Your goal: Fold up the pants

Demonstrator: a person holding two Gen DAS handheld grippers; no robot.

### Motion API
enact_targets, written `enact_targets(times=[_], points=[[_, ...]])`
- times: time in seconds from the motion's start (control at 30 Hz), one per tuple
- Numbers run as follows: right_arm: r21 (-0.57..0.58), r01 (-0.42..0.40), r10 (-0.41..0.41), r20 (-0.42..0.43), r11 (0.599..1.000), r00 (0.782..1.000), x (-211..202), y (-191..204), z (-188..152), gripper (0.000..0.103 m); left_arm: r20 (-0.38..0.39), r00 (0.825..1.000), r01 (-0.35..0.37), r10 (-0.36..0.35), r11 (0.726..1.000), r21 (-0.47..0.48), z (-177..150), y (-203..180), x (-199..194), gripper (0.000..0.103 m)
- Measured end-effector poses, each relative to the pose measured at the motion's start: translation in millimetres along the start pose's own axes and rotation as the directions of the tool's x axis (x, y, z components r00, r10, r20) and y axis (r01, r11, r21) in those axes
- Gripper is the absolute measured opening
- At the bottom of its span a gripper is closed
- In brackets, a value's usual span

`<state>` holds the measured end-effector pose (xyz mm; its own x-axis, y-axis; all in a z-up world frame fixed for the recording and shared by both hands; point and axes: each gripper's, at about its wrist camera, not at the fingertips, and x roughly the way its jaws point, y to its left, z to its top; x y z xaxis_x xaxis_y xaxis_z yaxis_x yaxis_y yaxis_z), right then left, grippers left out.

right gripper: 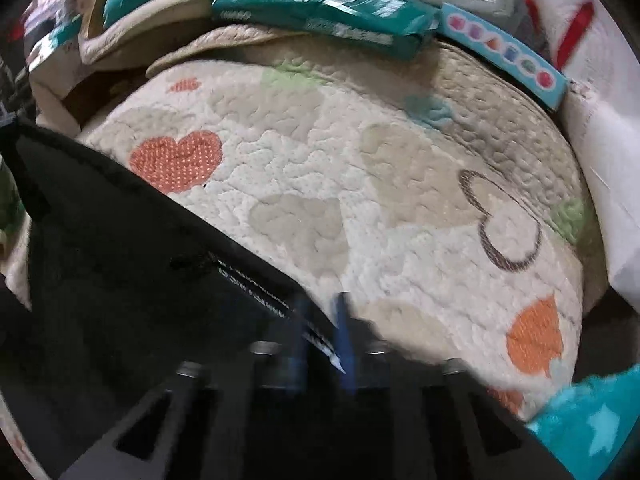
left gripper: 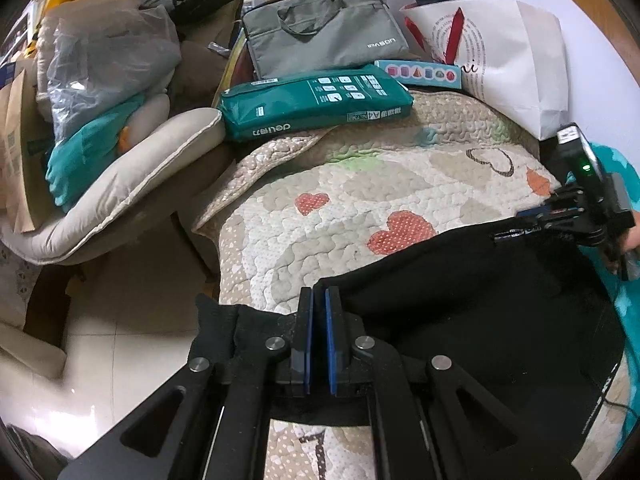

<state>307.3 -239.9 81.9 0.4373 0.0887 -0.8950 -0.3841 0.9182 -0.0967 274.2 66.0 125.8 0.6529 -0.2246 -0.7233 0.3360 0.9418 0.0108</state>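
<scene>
- Clearly, in the left wrist view the left gripper (left gripper: 318, 300) has its blue-padded fingers (left gripper: 307, 332) drawn close together, pinching the near edge of the black pants (left gripper: 472, 300).
- The pants lie spread over the near right part of a quilted cover (left gripper: 360, 184) printed with orange, beige and outlined hearts.
- At the far right edge of the pants the right gripper (left gripper: 520, 230) nips the fabric by a striped label whose writing is too small to read; a green light shines on its body.
- Readable writing: a green paper pack (left gripper: 316, 102) shows "deli" and "A4" upside down; a grey laptop bag (left gripper: 324, 36) behind it carries the mirrored-looking word "UGREEN".
- A light blue box (left gripper: 418, 73) printed with coloured shapes sits beside a white paper bag (left gripper: 500, 60) with red handles.
- To the left a beige cushioned chair (left gripper: 120, 200) holds plastic bags and teal cloth; pale tiled floor (left gripper: 132, 340) lies below.
- Next, the right wrist view is motion-blurred.
- The right gripper (right gripper: 320, 320) has its blue fingers (right gripper: 345, 336) close together, gripping the pants (right gripper: 132, 280) at a white-lettered label; the lettering is unreadable.
- The pants cover the lower left of the quilted cover (right gripper: 320, 168).
- The green paper pack (right gripper: 320, 12) and light blue box (right gripper: 504, 64) lie along the far edge, with the white paper bag (right gripper: 608, 160) at right.
- A teal blanket (right gripper: 592, 428) with pale stars shows at lower right.
</scene>
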Motion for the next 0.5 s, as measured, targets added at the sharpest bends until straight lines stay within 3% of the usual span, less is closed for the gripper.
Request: enact_targets(times=[0.27,0.5], points=[[-0.016,0.004,-0.003,0.069,1.0,0.998,-80,18,-47,0.003,0.063,0.998,-0.017,0.018,1.0,-0.024,-22,-13,-78,0.006],[-0.042,-0.043,0.046,0.056,0.998,0.997,-122,51,-127,0.003,0.066,0.997,-0.043,0.047,0.998,-0.049,-83,-34,-133,0.006]])
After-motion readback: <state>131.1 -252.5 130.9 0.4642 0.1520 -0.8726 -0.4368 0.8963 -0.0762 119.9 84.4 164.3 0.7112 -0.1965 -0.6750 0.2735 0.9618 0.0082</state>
